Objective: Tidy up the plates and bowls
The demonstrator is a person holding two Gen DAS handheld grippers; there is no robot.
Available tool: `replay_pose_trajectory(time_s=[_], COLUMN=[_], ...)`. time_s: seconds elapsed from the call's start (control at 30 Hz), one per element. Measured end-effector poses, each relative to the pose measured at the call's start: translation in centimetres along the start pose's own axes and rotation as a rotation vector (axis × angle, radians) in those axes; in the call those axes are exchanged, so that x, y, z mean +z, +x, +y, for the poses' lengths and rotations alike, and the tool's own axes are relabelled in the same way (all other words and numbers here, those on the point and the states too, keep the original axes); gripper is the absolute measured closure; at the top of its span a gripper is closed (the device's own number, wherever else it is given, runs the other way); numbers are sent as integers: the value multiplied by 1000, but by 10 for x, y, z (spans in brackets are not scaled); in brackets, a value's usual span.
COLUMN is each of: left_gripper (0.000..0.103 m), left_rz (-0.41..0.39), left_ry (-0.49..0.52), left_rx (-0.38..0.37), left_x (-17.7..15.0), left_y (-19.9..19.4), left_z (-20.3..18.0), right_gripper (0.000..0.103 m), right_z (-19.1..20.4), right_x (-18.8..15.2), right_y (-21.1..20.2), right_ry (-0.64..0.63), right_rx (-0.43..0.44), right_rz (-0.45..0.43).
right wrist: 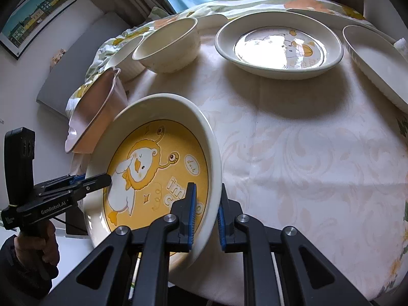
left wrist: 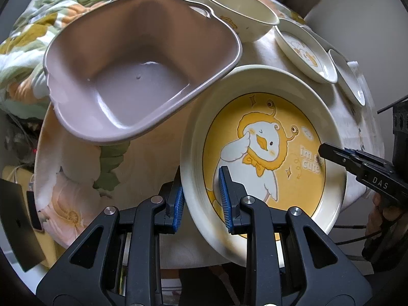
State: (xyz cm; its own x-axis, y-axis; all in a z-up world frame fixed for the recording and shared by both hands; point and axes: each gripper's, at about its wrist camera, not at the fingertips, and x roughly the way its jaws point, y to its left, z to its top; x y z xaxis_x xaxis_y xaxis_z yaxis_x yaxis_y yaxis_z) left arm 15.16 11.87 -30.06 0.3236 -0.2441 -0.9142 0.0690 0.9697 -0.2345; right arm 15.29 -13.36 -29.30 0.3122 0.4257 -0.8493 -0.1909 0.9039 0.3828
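Note:
A yellow duck plate point(left wrist: 265, 153) with a cream rim is held tilted above the table edge; it also shows in the right wrist view point(right wrist: 153, 168). My left gripper point(left wrist: 201, 199) is shut on its near-left rim. My right gripper point(right wrist: 206, 214) is shut on the opposite rim and shows in the left wrist view point(left wrist: 329, 150). A mauve plastic basin point(left wrist: 137, 76) stands tilted just left of the plate. Two cream bowls point(left wrist: 242, 12) sit behind it.
A shallow duck-print dish point(right wrist: 278, 48) and a white oblong dish point(right wrist: 377, 63) sit at the table's far right. The cream damask tablecloth point(right wrist: 306, 153) covers the round table. A floral blanket point(left wrist: 33, 33) lies beyond the basin. A framed picture point(right wrist: 33, 17) hangs on the wall.

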Motion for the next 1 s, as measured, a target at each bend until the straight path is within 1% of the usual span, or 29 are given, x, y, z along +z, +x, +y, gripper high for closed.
replay_pose_trajectory(time_s=[0.17, 0.43, 0.47, 0.57, 0.63, 0.7, 0.87, 1.0], left_gripper=[82, 80, 79, 68, 54, 49, 48, 48], left_rz=[-15, -30, -30, -21, -16, -25, -35, -53], left_ry=[36, 8, 9, 19, 29, 49, 33, 14], left_rx=[42, 67, 73, 73, 79, 95, 136, 184], left_x=[-1, 0, 0, 1, 0, -2, -8, -14], left_y=[1, 2, 3, 6, 9, 10, 7, -13], left_z=[-7, -10, -11, -15, -20, -28, -29, -32], right_gripper=[88, 87, 86, 84, 83, 83, 83, 83], right_z=[-3, 5, 5, 7, 8, 8, 2, -7], right_x=[-5, -3, -3, -5, -6, -7, -9, -11], right_y=[1, 6, 6, 7, 7, 7, 1, -17], right_ry=[-14, -44, -48, -52, -56, -65, -63, -49], right_rx=[-9, -39, -40, -34, -32, -28, -20, -10], right_rz=[7, 17, 12, 7, 10, 11, -9, -31])
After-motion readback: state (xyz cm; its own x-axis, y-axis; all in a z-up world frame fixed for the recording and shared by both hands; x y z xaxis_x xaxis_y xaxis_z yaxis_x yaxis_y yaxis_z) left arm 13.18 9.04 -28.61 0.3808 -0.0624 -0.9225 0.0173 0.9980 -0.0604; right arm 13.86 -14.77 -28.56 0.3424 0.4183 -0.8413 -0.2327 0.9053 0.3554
